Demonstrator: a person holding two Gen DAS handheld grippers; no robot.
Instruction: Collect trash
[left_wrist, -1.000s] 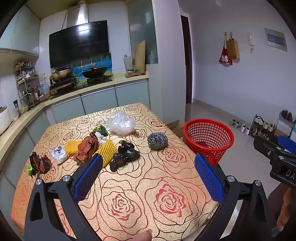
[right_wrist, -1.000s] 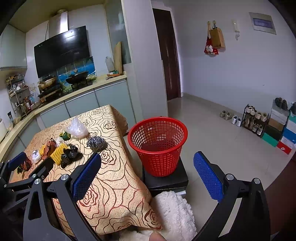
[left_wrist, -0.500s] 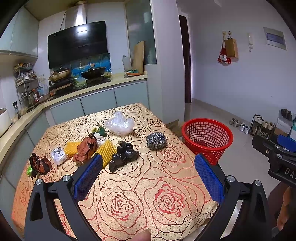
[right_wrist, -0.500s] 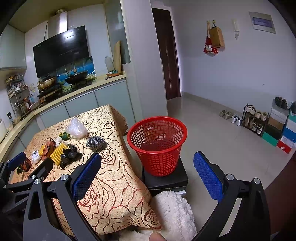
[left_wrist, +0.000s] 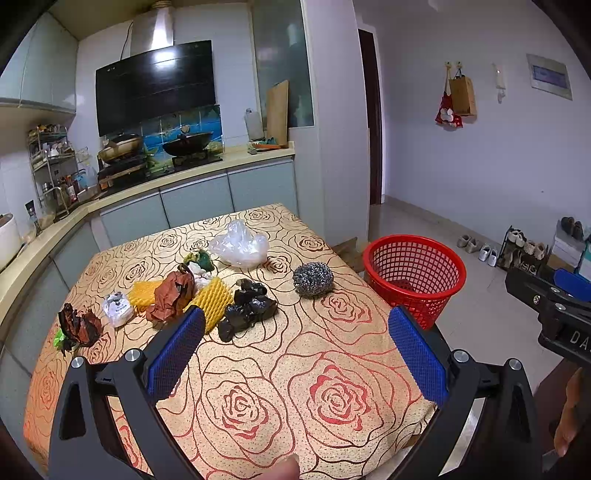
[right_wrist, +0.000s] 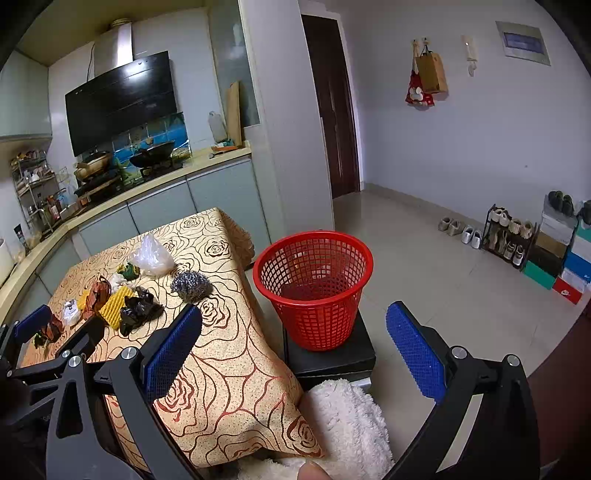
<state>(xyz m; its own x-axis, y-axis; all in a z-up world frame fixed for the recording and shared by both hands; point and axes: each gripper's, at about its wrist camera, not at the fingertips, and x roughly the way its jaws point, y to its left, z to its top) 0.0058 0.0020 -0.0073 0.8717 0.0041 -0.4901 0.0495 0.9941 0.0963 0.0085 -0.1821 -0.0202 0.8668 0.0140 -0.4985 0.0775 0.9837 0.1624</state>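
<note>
Trash lies across a table under a rose-patterned cloth (left_wrist: 258, 387): a steel scourer (left_wrist: 313, 278), a crumpled black bag (left_wrist: 246, 308), yellow foam netting (left_wrist: 214, 301), brown crumpled paper (left_wrist: 171, 295), a clear plastic bag (left_wrist: 240, 245), a white wrapper (left_wrist: 117, 308) and a dark red scrap (left_wrist: 79, 326). A red mesh basket (right_wrist: 314, 284) stands on a black box to the table's right. My left gripper (left_wrist: 295, 354) hovers open over the table's near part, holding nothing. My right gripper (right_wrist: 291, 350) is open and empty above the table corner, short of the basket.
A white fluffy cushion (right_wrist: 347, 424) sits below the table corner. Kitchen counter with stove and pans (left_wrist: 184, 147) runs behind the table. A shoe rack (right_wrist: 509, 236) and stacked boxes (right_wrist: 569, 258) line the right wall. Tiled floor (right_wrist: 424, 266) is open beyond the basket.
Both grippers stay open and empty. The views shift only slightly; the left gripper drifts a touch to the right, and nothing on the table has moved.
</note>
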